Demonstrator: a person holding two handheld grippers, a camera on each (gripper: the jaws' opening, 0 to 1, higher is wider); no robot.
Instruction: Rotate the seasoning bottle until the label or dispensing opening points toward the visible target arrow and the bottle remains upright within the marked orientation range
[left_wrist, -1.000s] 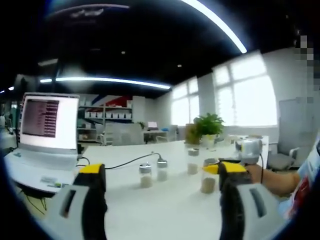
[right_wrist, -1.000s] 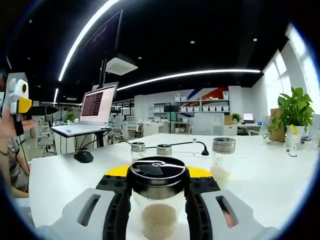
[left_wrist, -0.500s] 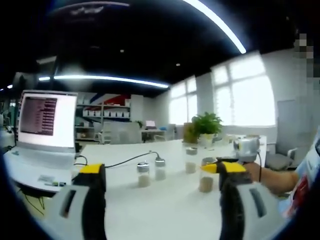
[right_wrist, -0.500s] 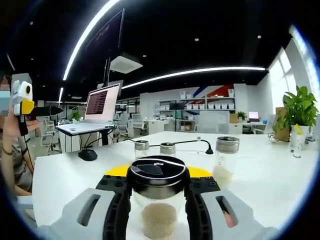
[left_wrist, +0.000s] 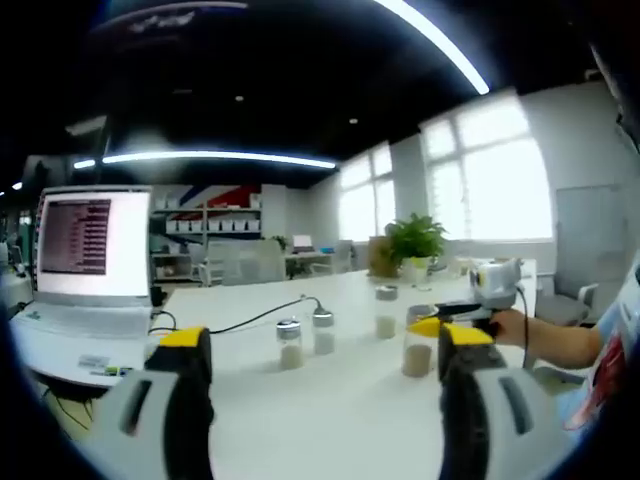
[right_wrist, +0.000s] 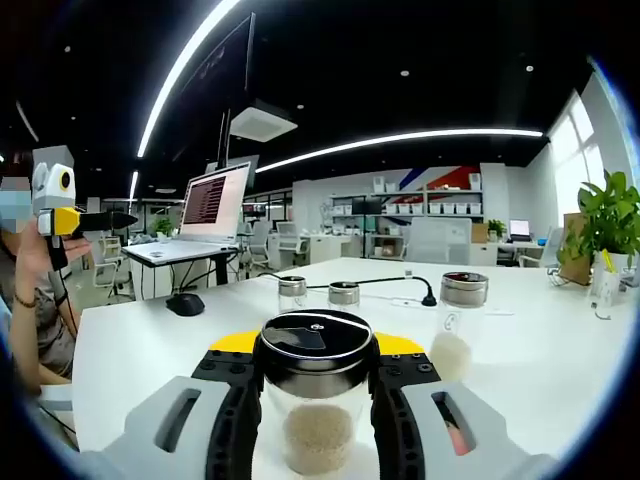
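In the right gripper view, my right gripper (right_wrist: 315, 405) is shut on a clear glass seasoning bottle (right_wrist: 315, 440). The bottle has a black lid (right_wrist: 315, 343) and pale grains inside, and it stands upright between the jaws. In the left gripper view, the same bottle (left_wrist: 416, 350) stands on the white table (left_wrist: 330, 420), with the right gripper (left_wrist: 452, 311) and a hand behind it. My left gripper (left_wrist: 320, 340) is open with nothing between its jaws. It also hangs at the far left of the right gripper view as the left gripper (right_wrist: 85, 220), held in a hand.
Three more seasoning bottles stand on the table: two small bottles (right_wrist: 292, 293) (right_wrist: 343, 294) and a larger bottle (right_wrist: 460, 325). There is an open laptop (right_wrist: 213, 205), a mouse (right_wrist: 185, 303) and a black cable (right_wrist: 385, 284) at the far left side. A potted plant (right_wrist: 610, 225) is at the right.
The background in the right gripper view has drifted rightward, so that camera has turned slightly left with the bottle still gripped. The left gripper stays open, barely moved.
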